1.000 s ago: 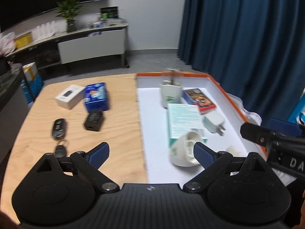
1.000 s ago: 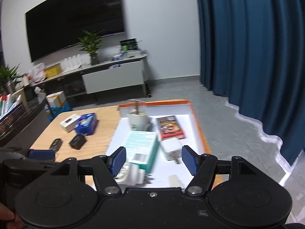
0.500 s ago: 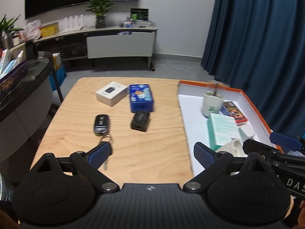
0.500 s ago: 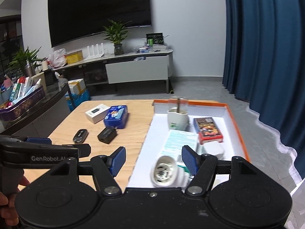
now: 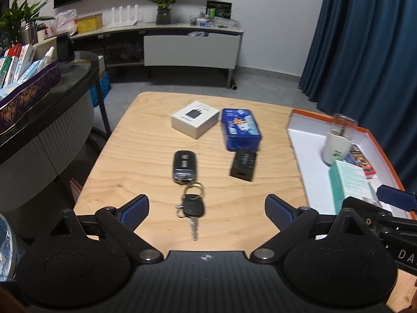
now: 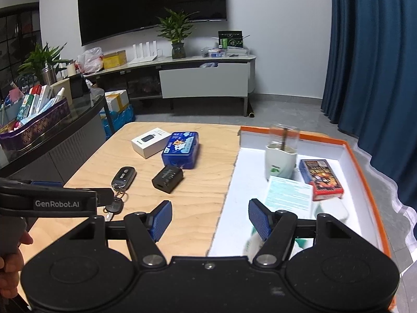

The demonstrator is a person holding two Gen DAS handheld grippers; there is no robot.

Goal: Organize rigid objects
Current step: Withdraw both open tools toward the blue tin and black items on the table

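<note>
the left gripper hangs above the near edge of the pale plywood table with its blue-padded jaws spread wide and nothing between the pads. below the gap lies the black car key fob with its ring and small black-headed key: fob end away from the camera, metal blade toward it, long axis roughly along the gripper's line of sight. just right of the fob sits a small black rectangular charger block, long side pointing away toward the blue printed tin box beyond it. a white carton with a black charger picture lies turned at an angle just left of the tin.

the right gripper is also spread and empty, straddling the seam between the table and the shallow white tray with an orange rim. in the tray stand a white cup with a clear top, a red printed card box and a teal-and-white carton, its long sides running away from the camera.
</note>
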